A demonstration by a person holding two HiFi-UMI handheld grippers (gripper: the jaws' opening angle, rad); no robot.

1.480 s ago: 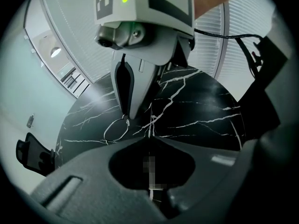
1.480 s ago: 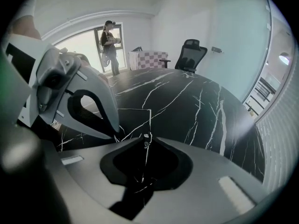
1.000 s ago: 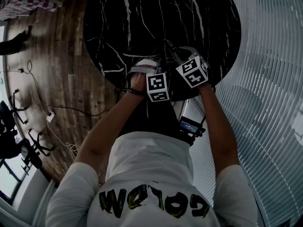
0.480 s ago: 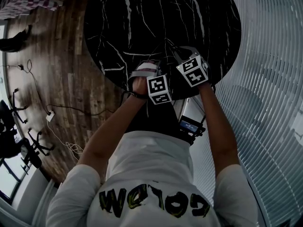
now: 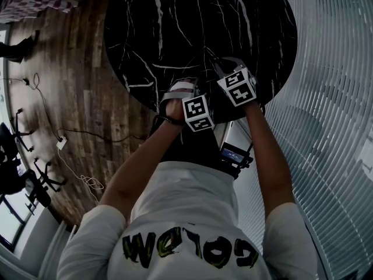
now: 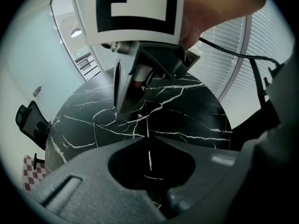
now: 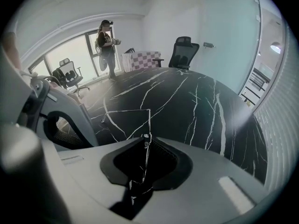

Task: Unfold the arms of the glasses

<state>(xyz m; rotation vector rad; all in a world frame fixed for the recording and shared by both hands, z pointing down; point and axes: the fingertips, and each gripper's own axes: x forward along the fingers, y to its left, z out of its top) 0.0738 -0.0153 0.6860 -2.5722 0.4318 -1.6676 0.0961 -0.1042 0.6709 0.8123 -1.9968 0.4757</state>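
Thin wire-framed glasses hang over the black marble table (image 5: 175,16) between my two grippers. In the left gripper view, my right gripper (image 6: 122,107) comes down from above and is shut on the glasses' front, with a lens rim (image 6: 103,119) showing beside its fingers. One thin arm (image 6: 148,120) runs down from there into my left gripper (image 6: 149,143), which is shut on it; its jaws have just been opening a little, with the arm still between them. In the right gripper view, the hinge and wire (image 7: 148,120) sit at the seam of my right gripper (image 7: 145,141).
A person (image 7: 107,43) stands by the far window. Office chairs (image 7: 184,52) and a checked cloth (image 7: 142,59) lie beyond the table's far edge. White blinds (image 5: 332,98) close off the right side. Cables (image 5: 58,139) trail over the wooden floor at the left.
My left gripper's marker cube has shifted slightly to the right and rolled a little. The right gripper has stayed where it was.
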